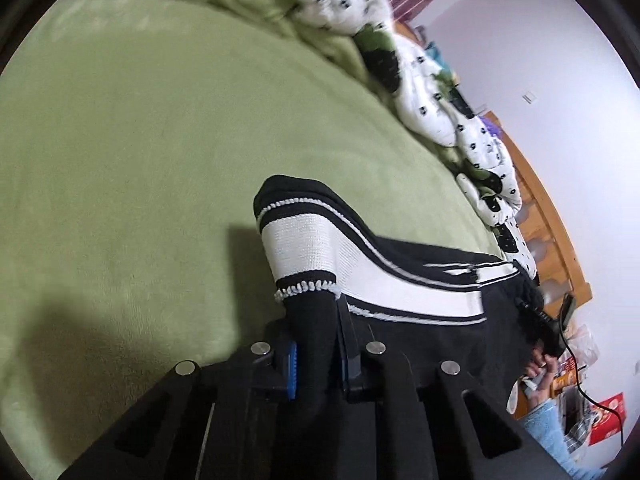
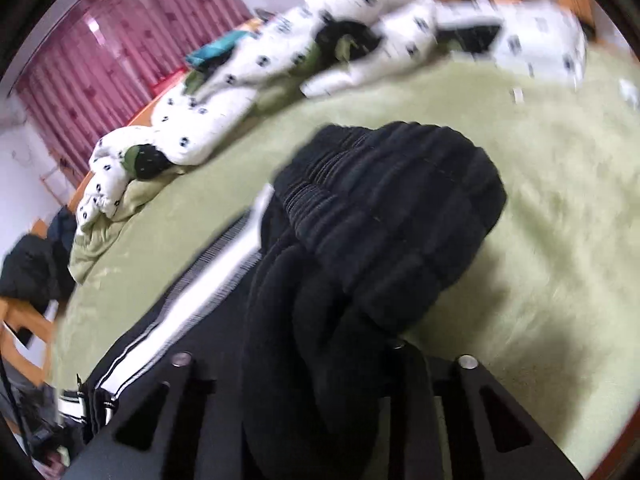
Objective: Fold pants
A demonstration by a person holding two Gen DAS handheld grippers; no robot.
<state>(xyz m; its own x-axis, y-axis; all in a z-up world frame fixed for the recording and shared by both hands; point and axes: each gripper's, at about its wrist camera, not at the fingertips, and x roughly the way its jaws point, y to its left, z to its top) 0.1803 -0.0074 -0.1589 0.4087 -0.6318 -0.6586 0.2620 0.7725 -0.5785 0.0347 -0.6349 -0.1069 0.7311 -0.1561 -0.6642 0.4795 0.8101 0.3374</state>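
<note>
The pants (image 1: pixel 400 280) are black with a wide white side stripe and hang in the air over a green bed (image 1: pixel 140 140). My left gripper (image 1: pixel 316 344) is shut on the pants' black leg-end fabric just below the stripe. My right gripper (image 2: pixel 320 360) is shut on the pants (image 2: pixel 380 220) at the ribbed elastic waistband, which bulges up over the fingers and hides them. The white stripe (image 2: pixel 208 280) runs down to the lower left in the right wrist view. In the left wrist view the other gripper (image 1: pixel 548 332) and the person's hand show at the far right.
A crumpled white quilt with black dots (image 1: pixel 432 92) lies along the far side of the bed (image 2: pixel 560 200); it also shows in the right wrist view (image 2: pixel 280 80). A wooden headboard (image 1: pixel 548 216), white wall and pink curtain (image 2: pixel 112 52) stand behind. A wooden chair with dark clothes (image 2: pixel 28 272) is at left.
</note>
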